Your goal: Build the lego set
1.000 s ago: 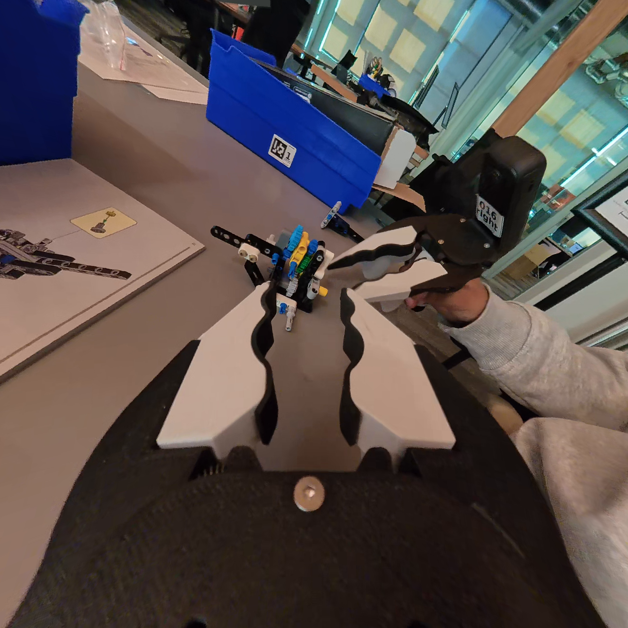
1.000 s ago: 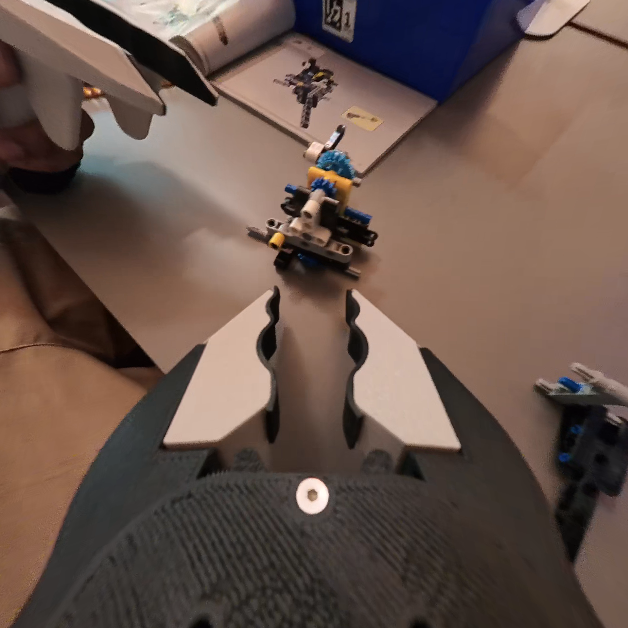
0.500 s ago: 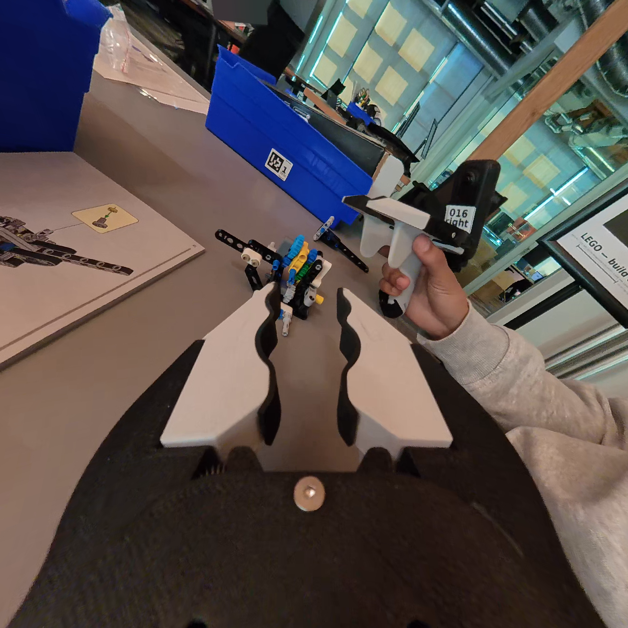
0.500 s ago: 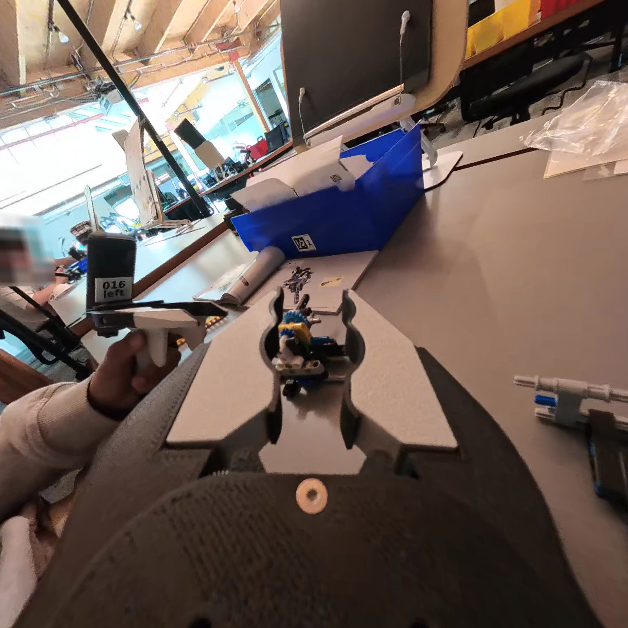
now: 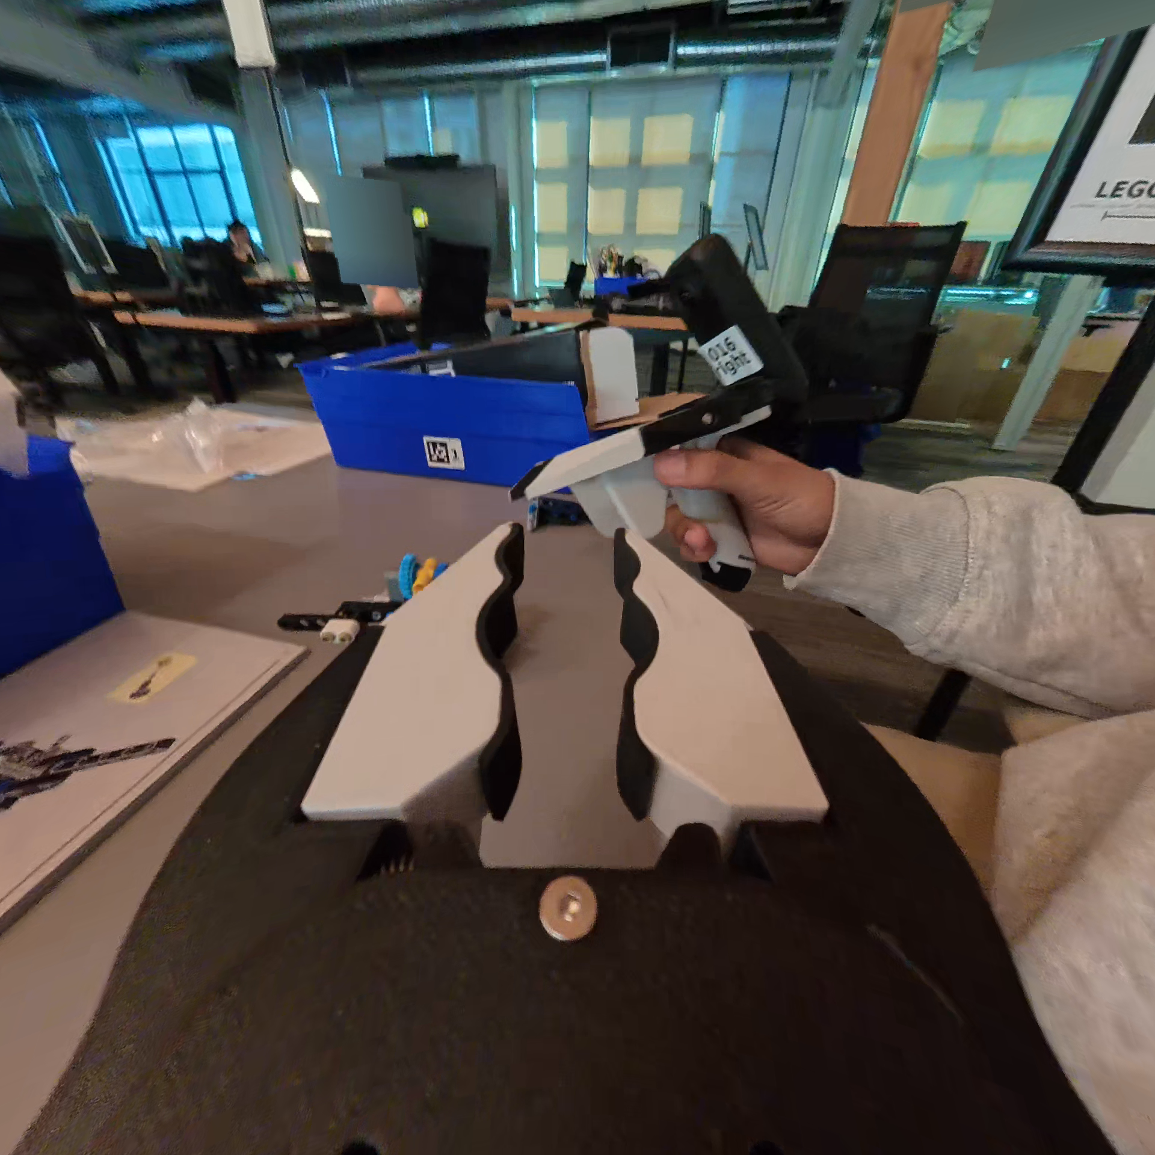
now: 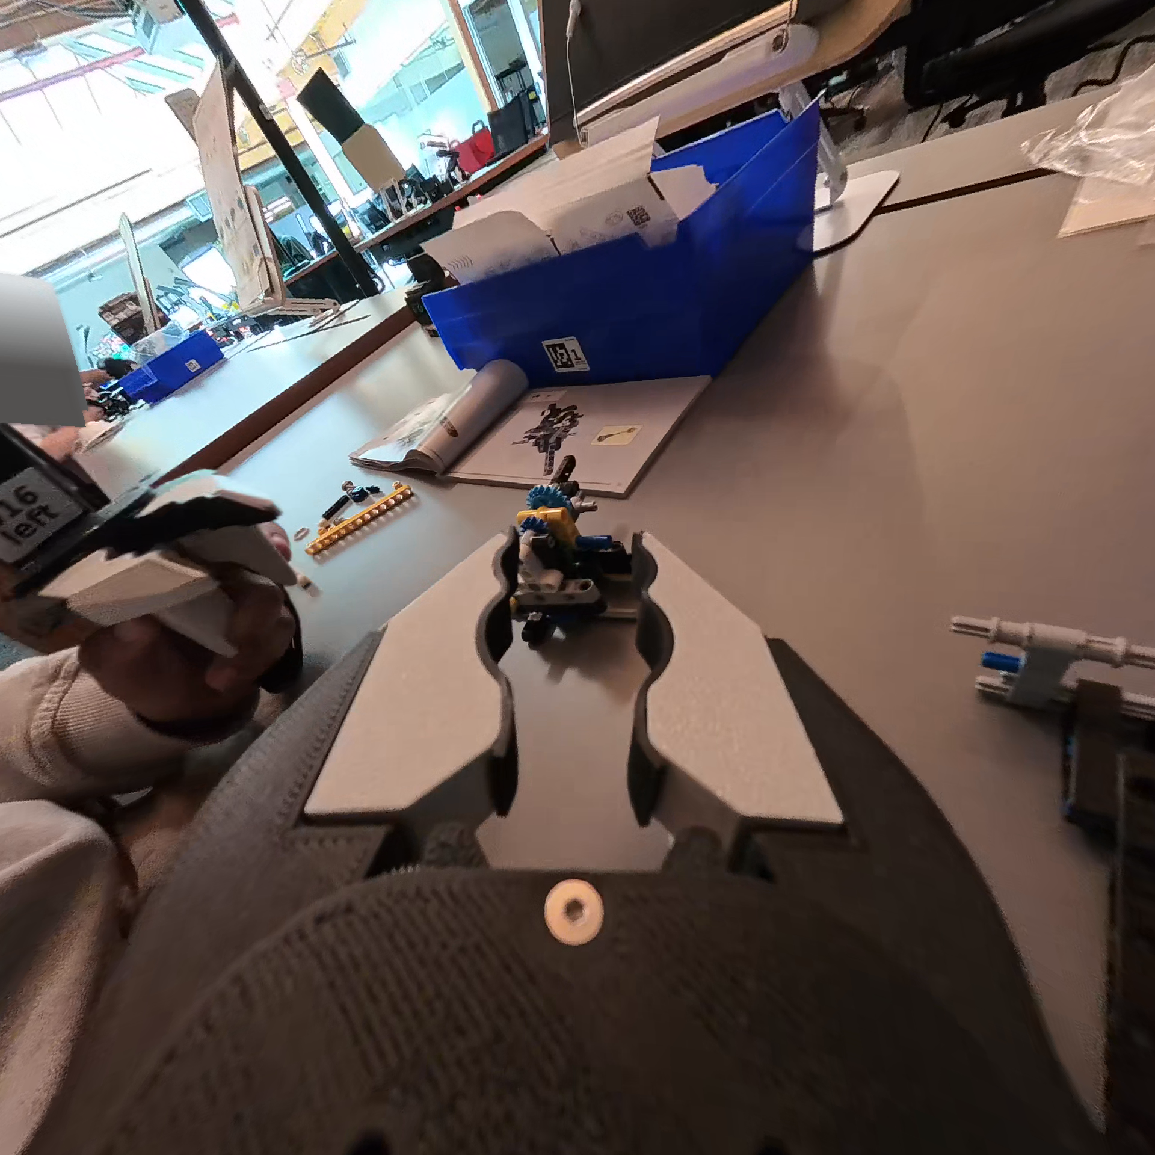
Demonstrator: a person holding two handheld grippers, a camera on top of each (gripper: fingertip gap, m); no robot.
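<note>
Item: lego assembly (image 6: 558,572), on the table (image 6: 875,500) straight ahead between my right fingers (image 6: 650,565) (both grippers spread, holding nothing), its long axis crosswise; my left gripper (image 5: 565,544) hovers lifted aside, farther off.

Black tool (image 5: 565,550) body, white wavy fingers (image 5: 406,694), silver screw (image 5: 567,907), grey sleeve (image 5: 975,594).

Blue bin (image 6: 656,312) bearing a square marker label stands on the grey table (image 6: 937,406). Second blue bin (image 5: 450,419) holds a cardboard box (image 5: 537,359). Clear plastic bags (image 5: 187,437) lie beyond. Office chair (image 5: 887,312) stands behind.
</note>
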